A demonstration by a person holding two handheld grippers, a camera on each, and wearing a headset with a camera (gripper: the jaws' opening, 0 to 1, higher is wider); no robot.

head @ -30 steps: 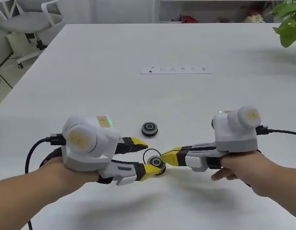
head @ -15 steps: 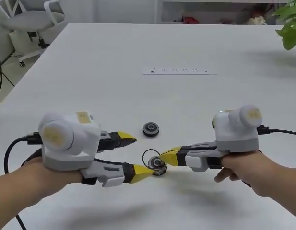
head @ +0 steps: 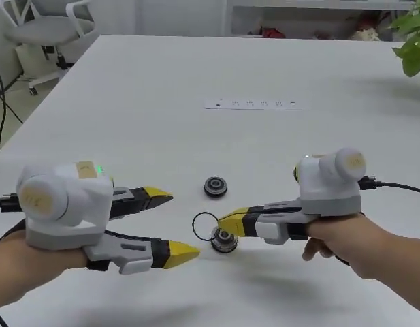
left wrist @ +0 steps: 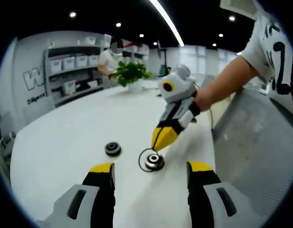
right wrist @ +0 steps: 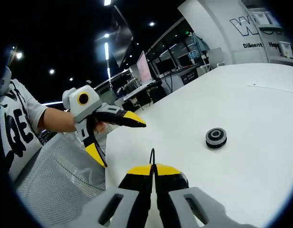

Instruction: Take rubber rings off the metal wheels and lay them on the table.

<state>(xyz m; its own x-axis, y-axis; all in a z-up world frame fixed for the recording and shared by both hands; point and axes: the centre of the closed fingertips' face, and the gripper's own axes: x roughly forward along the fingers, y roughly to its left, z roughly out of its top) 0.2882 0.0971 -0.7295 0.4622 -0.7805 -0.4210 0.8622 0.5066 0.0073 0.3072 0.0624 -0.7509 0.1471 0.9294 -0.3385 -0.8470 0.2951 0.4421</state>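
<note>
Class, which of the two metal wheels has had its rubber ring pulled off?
The nearer wheel, below the right gripper, which pinches its loose rubber ring; the farther wheel wears its ring.

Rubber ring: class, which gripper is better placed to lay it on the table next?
Right. The right gripper is shut on the rubber ring beside the near wheel; the left gripper is open, apart from it, holding nothing.

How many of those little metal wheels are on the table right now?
2. One wheel lies just under the right tool's closed tips, which pinch a thin black ring; the other wheel sits alone a bit farther across the table.
</note>
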